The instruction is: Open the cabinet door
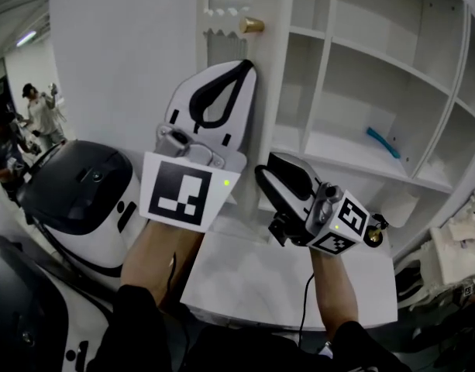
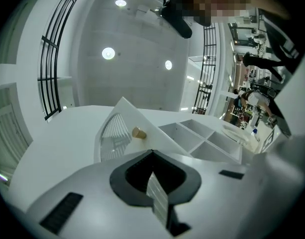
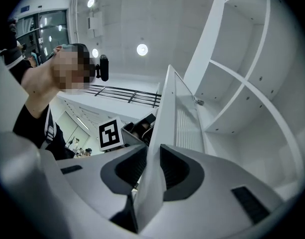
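Cabinet door, white with slats and a brass knob, stands swung out edge-on toward me, and the shelves beside it are open to view. My left gripper is clamped on the door's thin edge below the knob. My right gripper pinches the same edge nearer me. I judge the opening largely done: perhaps a last pull wider is left, then releasing both jaws.
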Tool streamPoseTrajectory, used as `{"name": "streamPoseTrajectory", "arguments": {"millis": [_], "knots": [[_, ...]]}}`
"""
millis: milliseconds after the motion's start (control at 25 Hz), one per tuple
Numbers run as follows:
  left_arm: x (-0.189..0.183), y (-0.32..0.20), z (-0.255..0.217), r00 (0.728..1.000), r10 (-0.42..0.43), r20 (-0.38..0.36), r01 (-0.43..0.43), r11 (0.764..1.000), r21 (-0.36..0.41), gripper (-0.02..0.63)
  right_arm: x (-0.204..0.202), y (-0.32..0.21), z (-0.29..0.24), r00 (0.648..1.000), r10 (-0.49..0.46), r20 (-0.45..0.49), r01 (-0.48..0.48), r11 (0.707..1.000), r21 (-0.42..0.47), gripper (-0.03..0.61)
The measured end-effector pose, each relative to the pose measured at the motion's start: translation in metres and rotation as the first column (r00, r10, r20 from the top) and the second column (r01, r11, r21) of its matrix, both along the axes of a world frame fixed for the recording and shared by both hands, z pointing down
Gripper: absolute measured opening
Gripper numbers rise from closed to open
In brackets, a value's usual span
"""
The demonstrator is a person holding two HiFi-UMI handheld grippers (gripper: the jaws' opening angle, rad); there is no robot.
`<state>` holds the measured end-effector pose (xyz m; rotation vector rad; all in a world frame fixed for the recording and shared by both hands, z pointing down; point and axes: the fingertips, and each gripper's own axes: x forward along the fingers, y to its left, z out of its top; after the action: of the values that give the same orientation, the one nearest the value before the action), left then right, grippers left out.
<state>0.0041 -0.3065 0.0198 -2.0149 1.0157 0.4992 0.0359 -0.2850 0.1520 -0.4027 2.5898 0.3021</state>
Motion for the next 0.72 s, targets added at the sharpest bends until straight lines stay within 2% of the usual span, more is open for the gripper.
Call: {"name": "streamPoseTrajectory", "arguments": {"millis": [360, 440, 600, 720], "knots": [[-0.007, -0.011, 0.011, 0.999, -0.046, -0.011, 0.045, 0.996, -0.082, 0.011, -0.008, -0.008, -0.008, 0.990, -0.126, 0.068, 0.128, 0.992, -0.018, 0.095], [-0.025, -0.001, 0.019, 0.998, -0.051, -0.029, 0.048, 0.995, -0.088, 0.011, -0.024, 0.000, -0.004, 0.987, -0.144, 0.066, 0.145, 0.989, -0.004, 0.095], [-0.083, 0.034, 0.049, 0.995, -0.069, -0.079, 0.062, 0.994, -0.087, 0.011, -0.079, 0.031, 0.015, 0.985, -0.169, 0.042, 0.168, 0.985, 0.032, 0.091], [-0.108, 0.043, 0.061, 0.989, -0.095, -0.110, 0.085, 0.992, -0.092, 0.011, -0.104, 0.039, 0.019, 0.982, -0.184, 0.032, 0.183, 0.982, 0.047, 0.088]]}}
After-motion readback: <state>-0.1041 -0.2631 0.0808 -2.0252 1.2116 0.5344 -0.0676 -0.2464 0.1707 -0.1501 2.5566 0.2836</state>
